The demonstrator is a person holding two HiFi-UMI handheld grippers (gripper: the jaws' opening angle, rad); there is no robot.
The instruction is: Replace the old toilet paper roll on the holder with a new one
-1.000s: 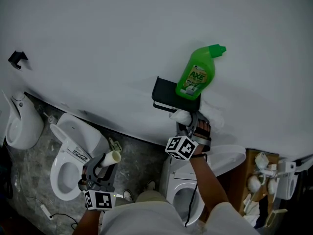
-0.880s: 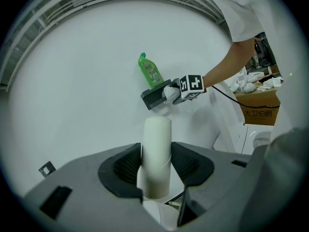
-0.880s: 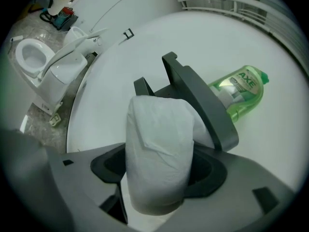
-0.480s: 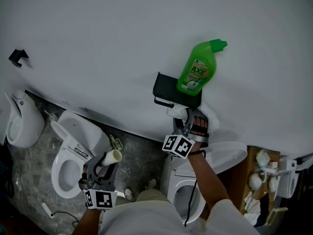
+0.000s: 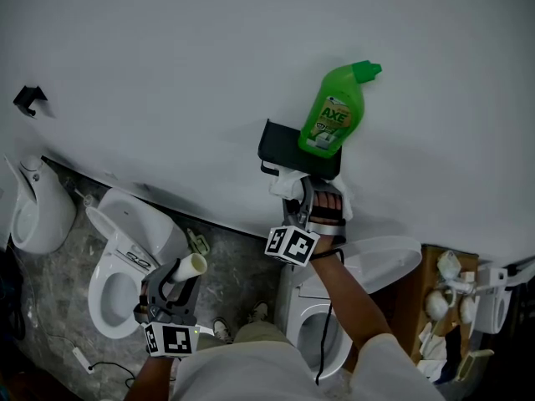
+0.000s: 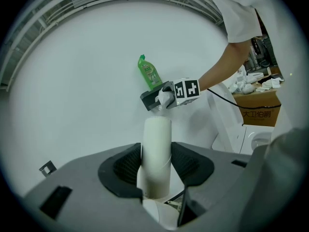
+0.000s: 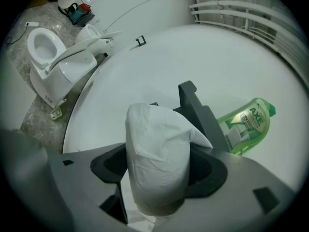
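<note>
An empty cardboard tube (image 5: 189, 269) stands between the jaws of my left gripper (image 5: 178, 279), low at the left; in the left gripper view the pads press on both sides of the tube (image 6: 157, 153). My right gripper (image 5: 298, 194) is shut on a white toilet paper roll (image 5: 284, 185), held just under the black wall holder (image 5: 282, 146). In the right gripper view the roll (image 7: 157, 153) fills the jaws, with a loose flap toward the holder (image 7: 200, 112). A green cleaner bottle (image 5: 334, 115) rests on the holder's shelf.
A white toilet (image 5: 125, 266) stands at the left with a urinal (image 5: 33, 211) beyond it. A second toilet (image 5: 334, 307) is below my right arm. A cardboard box (image 5: 443, 307) with white items sits at the right. A small black hook (image 5: 29, 100) is on the wall.
My right gripper has carried the paper roll leftward and slightly up, closer under the holder's left end. The left gripper with the tube has stayed put.
</note>
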